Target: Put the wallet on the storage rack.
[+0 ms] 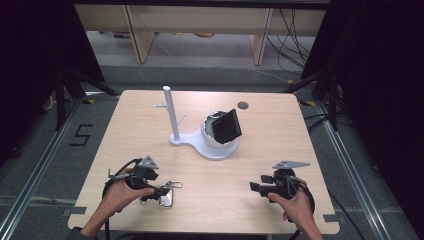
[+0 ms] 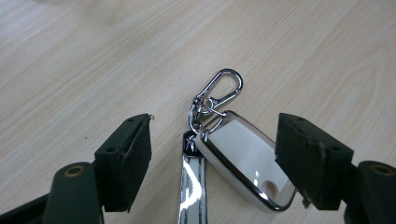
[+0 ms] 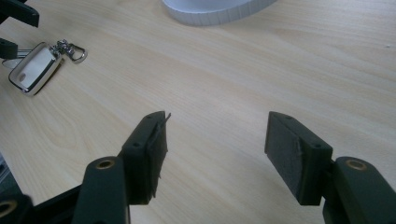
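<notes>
Left gripper [image 2: 212, 154]: jaws spread wide, astride one key fob [image 2: 245, 161] without pressing it; the fob lies flat on the table near its 7 o'clock edge. Right gripper [image 3: 215, 154]: jaws wide apart, nothing between them, near 5 o'clock. Count: two grippers, one fob, one carabiner clip [image 2: 223, 88] and one chrome strap [image 2: 191, 186] joined to the fob. At centre, one white stand [image 1: 172, 117] bearing a black device [image 1: 227, 125]. Surface: light wooden table [image 1: 270, 125], one round hole [image 1: 243, 105] at 1 o'clock; grey floor, dark curtains.
</notes>
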